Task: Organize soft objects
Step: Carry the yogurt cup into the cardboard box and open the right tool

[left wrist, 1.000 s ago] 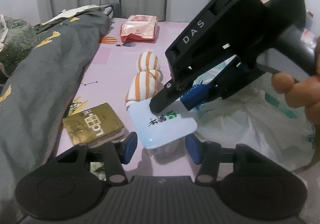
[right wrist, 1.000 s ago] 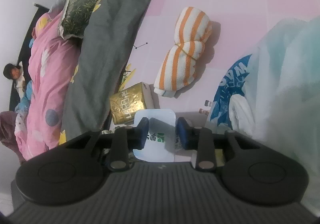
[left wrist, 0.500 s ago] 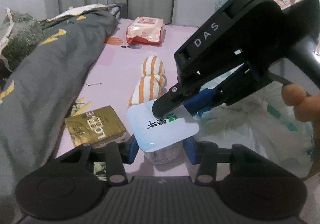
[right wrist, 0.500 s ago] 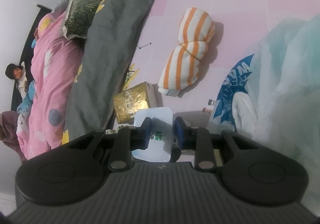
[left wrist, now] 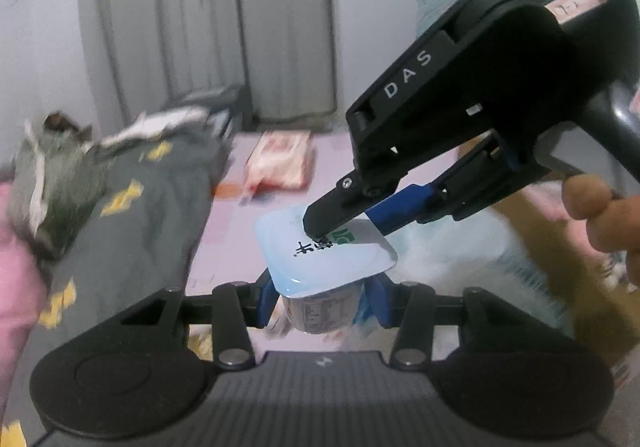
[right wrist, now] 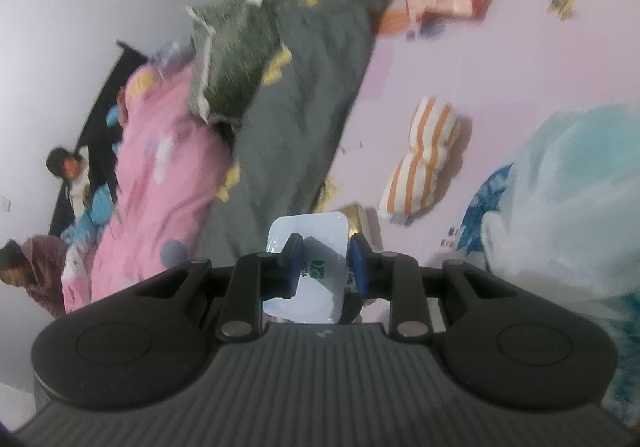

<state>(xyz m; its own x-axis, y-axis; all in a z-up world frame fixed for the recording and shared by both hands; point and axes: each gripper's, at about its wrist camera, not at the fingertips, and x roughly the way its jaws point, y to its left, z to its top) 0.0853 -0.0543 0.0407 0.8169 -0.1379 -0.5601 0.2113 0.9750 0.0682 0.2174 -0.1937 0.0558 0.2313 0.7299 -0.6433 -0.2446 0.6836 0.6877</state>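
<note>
The left gripper [left wrist: 322, 297] has its jaws closed in on the body of the yogurt cup [left wrist: 320, 311], gripping it below the foil lid. The right gripper [right wrist: 326, 265] pinches the lid's edge from above, jaws narrow. Cup hangs clear above the pink sheet [right wrist: 500, 59], near the bed's gray quilt [left wrist: 132, 207].

My left tool [left wrist: 322, 301] sits around the body of the cup [left wrist: 320, 311], and my right tool [right wrist: 325, 265] comes in from the right onto its lid [left wrist: 324, 251]. Behind the cup on the bed [right wrist: 500, 59] lies the rolled towel [right wrist: 426, 157], and farther back a wipes pack [left wrist: 280, 163]. The quilt [left wrist: 136, 207] is heaped along the left, a plastic bag [right wrist: 572, 199] on the right.
</note>
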